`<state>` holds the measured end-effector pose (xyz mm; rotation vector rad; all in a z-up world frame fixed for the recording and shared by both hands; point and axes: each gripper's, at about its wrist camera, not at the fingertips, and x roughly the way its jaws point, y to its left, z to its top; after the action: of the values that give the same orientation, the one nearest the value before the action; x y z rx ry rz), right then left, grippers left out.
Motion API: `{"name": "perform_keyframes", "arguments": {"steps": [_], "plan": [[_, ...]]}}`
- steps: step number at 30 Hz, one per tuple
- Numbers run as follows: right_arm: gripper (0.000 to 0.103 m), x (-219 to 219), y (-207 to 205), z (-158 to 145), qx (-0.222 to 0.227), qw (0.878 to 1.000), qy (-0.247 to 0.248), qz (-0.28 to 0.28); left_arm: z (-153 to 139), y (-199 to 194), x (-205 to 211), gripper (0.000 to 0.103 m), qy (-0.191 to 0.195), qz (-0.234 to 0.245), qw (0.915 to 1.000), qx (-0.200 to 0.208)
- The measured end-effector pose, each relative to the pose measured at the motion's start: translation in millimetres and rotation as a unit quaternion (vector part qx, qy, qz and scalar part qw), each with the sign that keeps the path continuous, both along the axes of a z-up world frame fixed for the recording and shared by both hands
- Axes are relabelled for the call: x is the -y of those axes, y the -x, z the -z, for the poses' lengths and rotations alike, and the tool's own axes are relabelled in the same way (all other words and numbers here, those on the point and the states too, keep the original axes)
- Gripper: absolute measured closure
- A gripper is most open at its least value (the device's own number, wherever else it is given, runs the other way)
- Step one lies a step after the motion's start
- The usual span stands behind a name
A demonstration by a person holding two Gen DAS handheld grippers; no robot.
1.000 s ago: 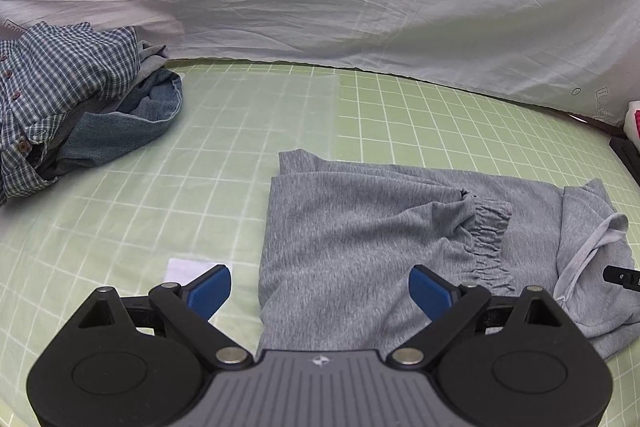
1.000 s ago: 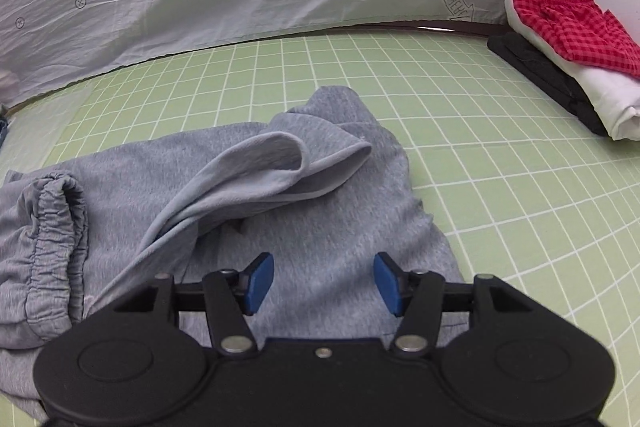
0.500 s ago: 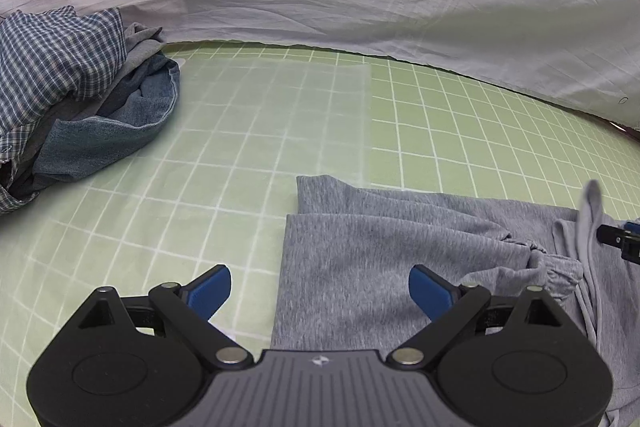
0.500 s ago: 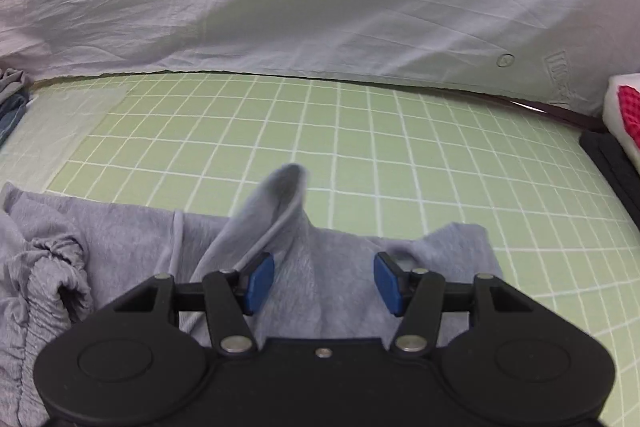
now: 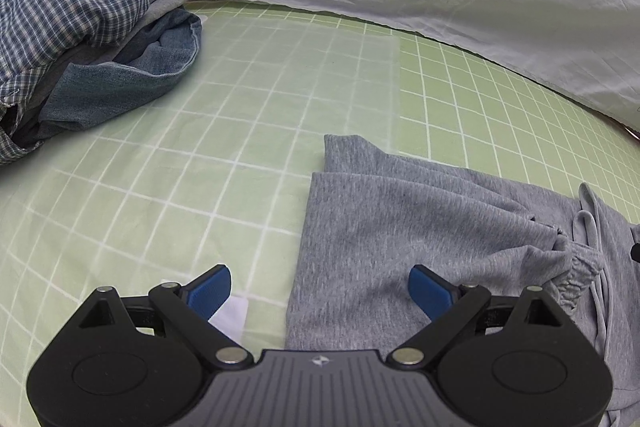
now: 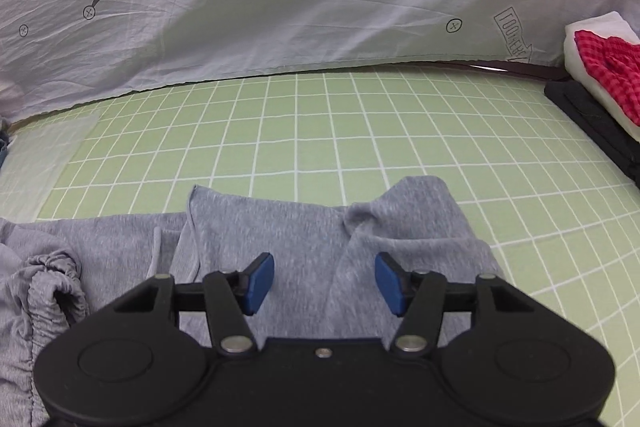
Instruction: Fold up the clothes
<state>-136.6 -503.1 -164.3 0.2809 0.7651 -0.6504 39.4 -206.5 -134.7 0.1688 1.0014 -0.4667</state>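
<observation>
Both views now sit lower over the grey knit sweatpants than a second ago, and the raised flap of fabric has dropped flat.

Left wrist view: left hand-held gripper [image 5: 319,287] is spread wide and empty above the grey knit sweatpants [image 5: 420,227] lying on the green white-gridded desk [image 5: 200,167]; a checked shirt and denim pile [image 5: 80,39] lies far left.
Right wrist view: right hand-held gripper [image 6: 324,281] is also wide, empty, over the sweatpants [image 6: 300,227]; a red checked folded stack [image 6: 604,83] sits at the right edge.
</observation>
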Motion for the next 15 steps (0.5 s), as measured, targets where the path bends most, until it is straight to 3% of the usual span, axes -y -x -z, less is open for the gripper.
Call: {"name": "perform_keyframes", "arguments": {"steps": [7, 13, 15], "plan": [[0.053, -18, -27, 8, -0.006, 0.999, 0.005, -0.050, -1, 5, 2, 0.008, -0.002, 0.016, 0.9999, 0.005], [0.065, -34, -50, 15, -0.011, 0.996, 0.009, -0.093, -1, 10, 3, 0.008, -0.003, 0.030, 0.9995, 0.008], [0.076, -39, -58, 18, -0.012, 0.994, 0.010, -0.107, -1, 9, 3, 0.008, -0.002, 0.029, 0.9996, 0.007]]}}
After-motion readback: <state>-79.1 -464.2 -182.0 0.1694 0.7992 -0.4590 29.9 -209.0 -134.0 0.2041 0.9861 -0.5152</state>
